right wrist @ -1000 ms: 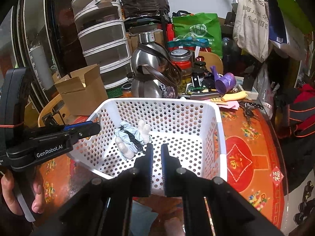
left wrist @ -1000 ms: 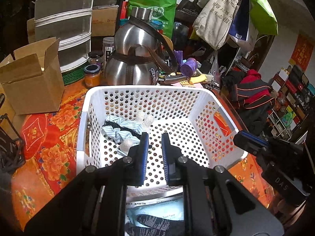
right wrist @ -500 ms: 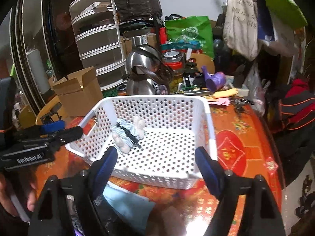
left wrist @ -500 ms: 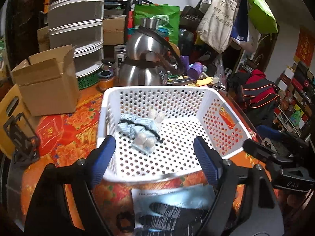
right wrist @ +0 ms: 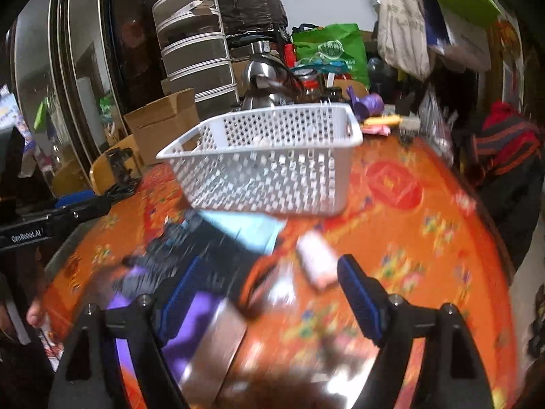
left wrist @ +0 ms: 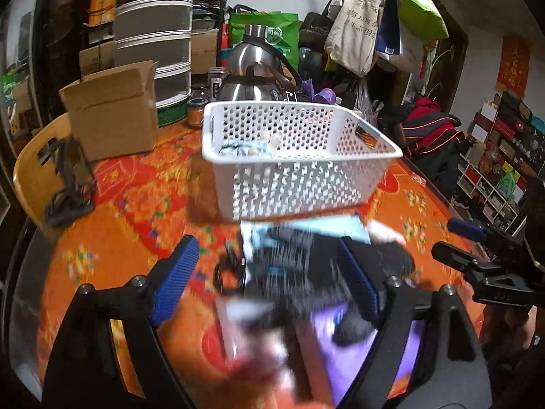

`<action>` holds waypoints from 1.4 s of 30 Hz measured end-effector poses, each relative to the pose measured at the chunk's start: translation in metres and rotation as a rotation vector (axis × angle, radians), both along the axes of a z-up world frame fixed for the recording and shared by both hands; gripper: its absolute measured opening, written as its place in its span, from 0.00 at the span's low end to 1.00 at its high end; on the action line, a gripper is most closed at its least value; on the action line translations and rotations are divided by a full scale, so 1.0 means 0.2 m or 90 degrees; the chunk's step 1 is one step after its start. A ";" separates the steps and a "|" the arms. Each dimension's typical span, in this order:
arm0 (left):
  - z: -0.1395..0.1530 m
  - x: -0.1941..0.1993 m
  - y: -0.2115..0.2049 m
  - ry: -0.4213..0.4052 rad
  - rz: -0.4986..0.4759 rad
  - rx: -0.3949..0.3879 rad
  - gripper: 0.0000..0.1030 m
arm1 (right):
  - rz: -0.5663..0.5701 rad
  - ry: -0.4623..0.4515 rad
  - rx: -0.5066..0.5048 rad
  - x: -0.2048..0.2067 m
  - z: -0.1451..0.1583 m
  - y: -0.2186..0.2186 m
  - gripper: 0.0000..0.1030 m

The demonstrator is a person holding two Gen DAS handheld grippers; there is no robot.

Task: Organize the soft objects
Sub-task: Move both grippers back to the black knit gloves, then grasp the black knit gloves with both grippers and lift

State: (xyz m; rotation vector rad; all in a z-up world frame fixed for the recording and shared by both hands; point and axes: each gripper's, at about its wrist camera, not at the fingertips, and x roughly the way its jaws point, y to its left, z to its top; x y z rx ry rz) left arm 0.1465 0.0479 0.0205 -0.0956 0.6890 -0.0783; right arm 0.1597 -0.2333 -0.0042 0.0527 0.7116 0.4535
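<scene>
Spreading wide, the 2 blue-padded fingers of the left gripper (left wrist: 269, 274) hold nothing and hang over a blurred dark garment (left wrist: 306, 272) lying on the orange tablecloth (left wrist: 129, 211). The right gripper (right wrist: 267, 289) is likewise splayed and empty, above the same blurred pile, with a small pale packet (right wrist: 316, 266) just ahead of it. Beyond the pile stands the white perforated basket (left wrist: 299, 184), holding a striped soft bundle (left wrist: 242, 148) near its left wall. Behind it sit a steel kettle (left wrist: 255, 68) and a cardboard box (left wrist: 112, 109).
</scene>
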 end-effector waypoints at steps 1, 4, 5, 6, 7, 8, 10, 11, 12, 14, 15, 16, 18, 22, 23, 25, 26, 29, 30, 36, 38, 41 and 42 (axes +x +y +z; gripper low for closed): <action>-0.03 -0.06 0.00 0.000 -0.001 0.001 0.81 | -0.003 0.003 0.007 -0.03 -0.02 -0.01 0.79; -0.10 -0.16 0.01 0.008 -0.009 -0.019 0.81 | -0.006 0.009 0.030 -0.10 -0.05 -0.03 0.79; -0.12 -0.17 0.01 0.013 -0.013 -0.025 0.81 | -0.007 0.005 0.032 -0.12 -0.04 -0.03 0.79; -0.13 -0.19 0.01 0.016 -0.013 -0.028 0.81 | -0.006 -0.001 0.032 -0.12 -0.04 -0.02 0.79; -0.14 -0.18 0.01 0.017 -0.012 -0.029 0.81 | -0.001 -0.004 0.032 -0.13 -0.03 -0.01 0.79; -0.14 -0.16 0.02 0.020 -0.012 -0.029 0.81 | 0.007 -0.005 0.030 -0.11 -0.03 0.00 0.79; -0.16 -0.11 0.02 0.033 -0.012 -0.035 0.81 | 0.018 -0.005 0.030 -0.08 -0.02 0.03 0.79; -0.18 -0.08 0.03 0.045 -0.014 -0.043 0.81 | 0.021 -0.005 0.034 -0.06 -0.02 0.04 0.79; -0.19 -0.03 0.03 0.058 -0.018 -0.049 0.81 | 0.022 -0.001 0.037 -0.04 -0.02 0.05 0.79; -0.22 0.06 0.03 0.089 -0.028 -0.070 0.81 | 0.031 0.014 0.050 0.01 -0.03 0.07 0.79; -0.25 0.09 0.03 0.105 -0.032 -0.081 0.81 | 0.034 0.025 0.057 0.04 -0.04 0.08 0.79; -0.27 0.11 0.03 0.118 -0.032 -0.088 0.81 | 0.036 0.044 0.061 0.07 -0.05 0.09 0.79; -0.30 0.13 0.03 0.128 -0.034 -0.096 0.81 | 0.038 0.062 0.053 0.11 -0.08 0.11 0.79; -0.34 0.19 0.02 0.149 -0.040 -0.111 0.81 | 0.043 0.085 0.041 0.18 -0.12 0.14 0.72; -0.35 0.22 0.02 0.156 -0.041 -0.117 0.81 | 0.047 0.090 0.044 0.19 -0.13 0.14 0.71; -0.37 0.27 0.02 0.173 -0.038 -0.120 0.81 | 0.056 0.099 0.051 0.20 -0.14 0.15 0.61; -0.38 0.29 0.02 0.180 -0.038 -0.125 0.81 | 0.062 0.103 0.050 0.21 -0.15 0.16 0.58; -0.43 0.33 0.02 0.204 -0.043 -0.136 0.81 | 0.071 0.108 0.043 0.21 -0.15 0.18 0.45; -0.44 0.34 0.01 0.205 -0.041 -0.138 0.80 | 0.072 0.105 0.037 0.20 -0.15 0.18 0.43; -0.47 0.36 0.02 0.223 -0.030 -0.152 0.37 | 0.082 0.104 0.026 0.19 -0.16 0.20 0.29; -0.48 0.36 0.05 0.223 -0.023 -0.169 0.31 | 0.082 0.103 0.027 0.19 -0.16 0.19 0.26; -0.47 0.34 0.08 0.209 -0.016 -0.184 0.18 | 0.079 0.095 0.023 0.18 -0.15 0.19 0.14; -0.46 0.33 0.08 0.202 -0.017 -0.186 0.16 | 0.080 0.090 0.020 0.17 -0.15 0.19 0.11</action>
